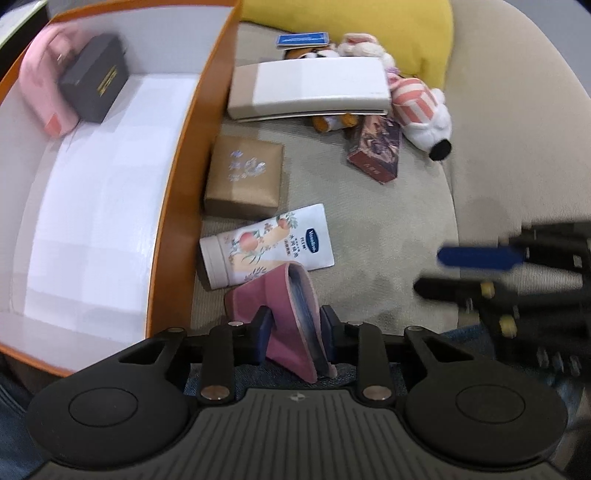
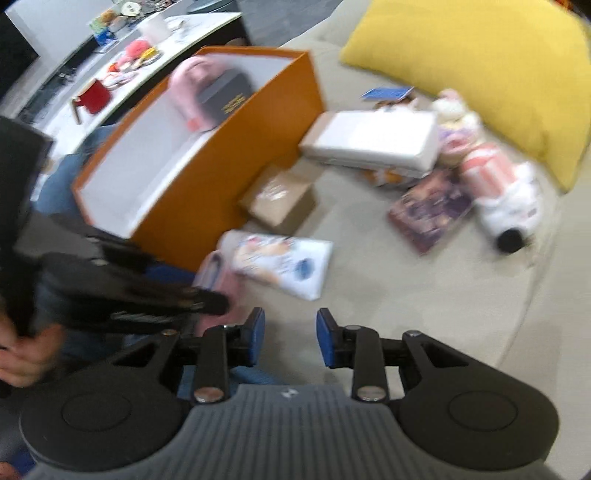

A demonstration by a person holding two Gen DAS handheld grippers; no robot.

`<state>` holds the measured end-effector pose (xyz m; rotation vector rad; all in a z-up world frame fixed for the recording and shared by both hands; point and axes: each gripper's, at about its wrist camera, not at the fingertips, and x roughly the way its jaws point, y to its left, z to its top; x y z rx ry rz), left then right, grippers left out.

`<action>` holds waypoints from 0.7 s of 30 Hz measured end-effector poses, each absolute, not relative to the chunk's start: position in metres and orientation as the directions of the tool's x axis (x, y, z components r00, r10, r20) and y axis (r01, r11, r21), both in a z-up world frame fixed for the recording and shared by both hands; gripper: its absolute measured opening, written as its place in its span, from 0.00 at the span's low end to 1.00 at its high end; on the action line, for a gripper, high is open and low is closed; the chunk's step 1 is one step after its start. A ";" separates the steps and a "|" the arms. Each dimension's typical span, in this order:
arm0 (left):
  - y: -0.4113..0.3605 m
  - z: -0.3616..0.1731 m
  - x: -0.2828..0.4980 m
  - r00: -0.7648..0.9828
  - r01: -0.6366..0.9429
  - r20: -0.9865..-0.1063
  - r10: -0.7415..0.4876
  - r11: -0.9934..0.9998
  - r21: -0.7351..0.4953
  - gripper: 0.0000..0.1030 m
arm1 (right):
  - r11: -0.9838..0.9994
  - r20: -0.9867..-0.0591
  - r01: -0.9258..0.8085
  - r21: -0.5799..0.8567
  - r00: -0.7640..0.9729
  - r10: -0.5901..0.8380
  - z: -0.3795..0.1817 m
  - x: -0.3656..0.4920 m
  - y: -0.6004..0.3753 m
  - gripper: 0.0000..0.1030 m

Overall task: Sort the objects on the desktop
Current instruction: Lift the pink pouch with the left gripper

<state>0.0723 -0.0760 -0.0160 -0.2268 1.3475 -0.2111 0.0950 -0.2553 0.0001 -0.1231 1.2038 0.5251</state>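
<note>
1. We count one orange box (image 1: 177,206), with two items inside: one dark case (image 1: 94,79) and one pink pouch (image 1: 40,85).
2. One white flat box (image 1: 314,86), one brown parcel (image 1: 243,175), one patterned maroon box (image 1: 376,151).
3. One cream tube (image 1: 266,243).
4. One pink wallet (image 1: 291,317).
5. One blue card pack (image 1: 303,40).
6. One yellow cushion (image 1: 369,22).
7. At least three plush toys; the heap is partly hidden.
</note>
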 end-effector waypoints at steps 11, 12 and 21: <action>-0.085 -0.009 0.075 0.205 0.180 -0.941 -0.270 0.955 -0.235 0.21 | 0.848 -0.902 -0.502 -0.171 0.426 0.071 -0.040 0.140 -0.242 0.49; -0.083 -0.010 0.075 0.198 0.172 -0.943 -0.268 0.956 -0.236 0.22 | 0.840 -0.901 -0.507 -0.194 0.431 0.052 -0.046 0.147 -0.240 0.51; -0.083 -0.022 0.078 0.159 0.142 -0.956 -0.247 0.964 -0.226 0.26 | 0.772 -0.897 -0.561 -0.298 0.441 -0.026 -0.086 0.182 -0.227 0.52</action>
